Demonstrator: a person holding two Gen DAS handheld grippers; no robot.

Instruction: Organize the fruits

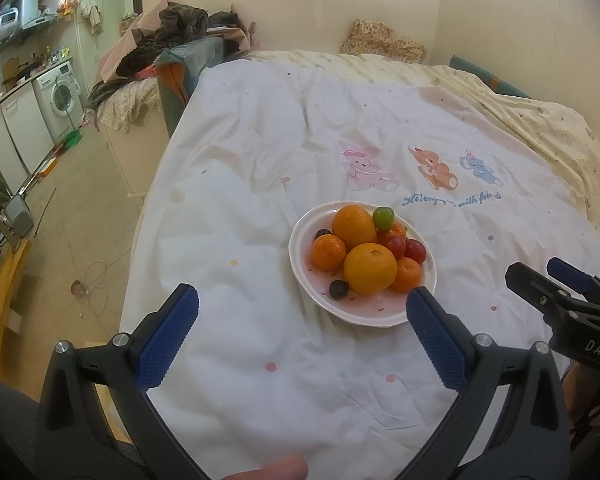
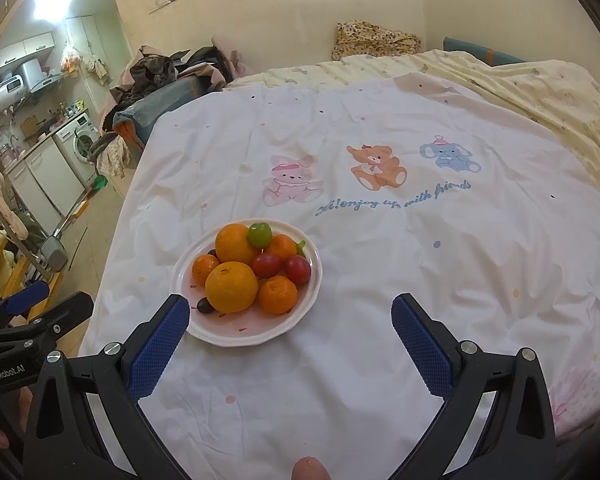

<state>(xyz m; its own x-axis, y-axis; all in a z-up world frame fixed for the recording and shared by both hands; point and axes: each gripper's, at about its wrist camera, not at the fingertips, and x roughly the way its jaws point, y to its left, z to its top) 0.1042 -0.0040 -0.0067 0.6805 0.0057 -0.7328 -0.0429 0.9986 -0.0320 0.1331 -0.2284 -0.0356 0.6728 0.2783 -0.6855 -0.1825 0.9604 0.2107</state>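
A white plate [image 1: 380, 314] [image 2: 236, 330] sits on the white bedsheet [image 1: 260, 184] [image 2: 380, 260], heaped with fruit. On it lie two big oranges [image 1: 370, 268] [image 2: 231, 287], smaller tangerines [image 1: 328, 253] [image 2: 278, 294], red plums [image 1: 414, 250] [image 2: 298, 269], a green plum [image 1: 383, 218] [image 2: 259, 234] and dark grapes [image 1: 338, 289] [image 2: 205, 305]. My left gripper [image 1: 302, 300] hovers open just short of the plate, its right finger beside the rim. My right gripper [image 2: 290, 310] is open, the plate ahead of its left finger. Nothing is held.
The sheet carries printed bunny, bear and elephant figures [image 2: 374, 166] beyond the plate. A yellowish quilt [image 1: 540, 120] and a floral pillow [image 2: 376, 38] lie at the far side. Clothes are piled [image 1: 172, 36] at the left; a washing machine [image 1: 60, 96] stands past the floor.
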